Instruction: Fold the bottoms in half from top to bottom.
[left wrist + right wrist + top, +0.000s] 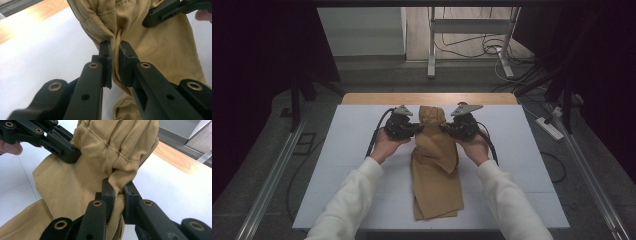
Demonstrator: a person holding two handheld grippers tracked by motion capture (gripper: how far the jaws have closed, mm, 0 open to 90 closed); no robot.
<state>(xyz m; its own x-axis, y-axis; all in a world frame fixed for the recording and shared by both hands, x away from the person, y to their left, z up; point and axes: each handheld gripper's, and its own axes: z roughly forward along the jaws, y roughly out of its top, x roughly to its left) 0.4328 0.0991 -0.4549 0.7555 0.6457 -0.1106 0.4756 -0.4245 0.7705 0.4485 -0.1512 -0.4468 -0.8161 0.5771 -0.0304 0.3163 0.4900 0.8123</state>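
From the high view, a tan pair of trousers [435, 165] lies lengthwise down the middle of the white surface [347, 150], its gathered waistband end lifted toward the wooden strip [377, 98] at the far edge of that surface. The left hand-held gripper [418, 128] pinches the garment's left edge just below the waistband and the right hand-held gripper [444, 128] pinches the opposite edge, the two facing each other across the cloth, while the rest of the trousers trails back from the waistband toward the person's sleeves and rests flat. In the left gripper view, the left hand-held gripper [114, 53] is clenched on a bunched fold of the trousers [160, 47] right under the stitched waistband hem, with the cloth squeezed into the narrow slot between the jaws; the right hand-held gripper [150, 21] bites the fabric farther off, on the far side of the waistband. In the right gripper view, the right hand-held gripper [119, 187] is likewise clamped on a pleat of the trousers [75, 185] just below the elasticated waistband, and the left hand-held gripper [73, 153] grips beyond it. The step in hand looks like holding the waist end up by both sides, ready to spread or fold. The next move would likely call for both grips to stay firm and travel together, keeping the waistband level so neither pleat slips out.
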